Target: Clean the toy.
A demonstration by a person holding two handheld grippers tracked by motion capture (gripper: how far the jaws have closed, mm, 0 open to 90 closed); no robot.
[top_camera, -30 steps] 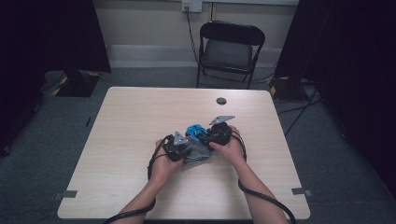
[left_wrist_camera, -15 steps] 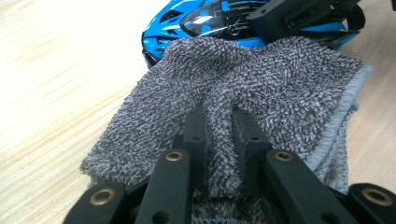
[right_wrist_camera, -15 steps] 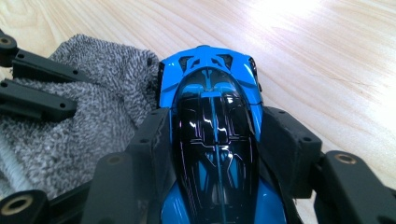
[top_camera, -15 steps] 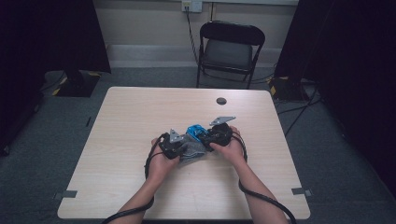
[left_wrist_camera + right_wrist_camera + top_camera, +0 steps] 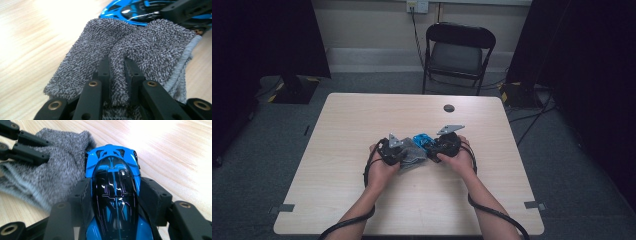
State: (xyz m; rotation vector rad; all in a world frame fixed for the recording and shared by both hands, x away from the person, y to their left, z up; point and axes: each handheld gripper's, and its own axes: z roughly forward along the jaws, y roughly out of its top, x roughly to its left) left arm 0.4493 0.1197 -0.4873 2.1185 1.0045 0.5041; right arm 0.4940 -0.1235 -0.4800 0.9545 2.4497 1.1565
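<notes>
Tabletop (image 5: 337, 200), pale wood grain, carries the work near its middle. A folding chair (image 5: 459, 52) stands beyond the far edge; a small dark disc (image 5: 449, 108) lies on the tabletop near that edge, well apart from the hands.

Grey cloth (image 5: 140, 47), fuzzy terry with a stitched hem, lies crumpled on the tabletop between the two hands, touching the car's side.

Blue toy car (image 5: 113, 192), glossy black canopy, sits just beside the cloth, nose pointing away along the right tongs.

Left tongs (image 5: 117, 65): jaws drawn together, clamped on a pinched ridge of the cloth, which rises between the pads.

Right tongs (image 5: 113, 195): jaws part way apart, one pad on each flank of the car's body, clamped on it.

In the high view both hands are close together, cloth and car between them.
</notes>
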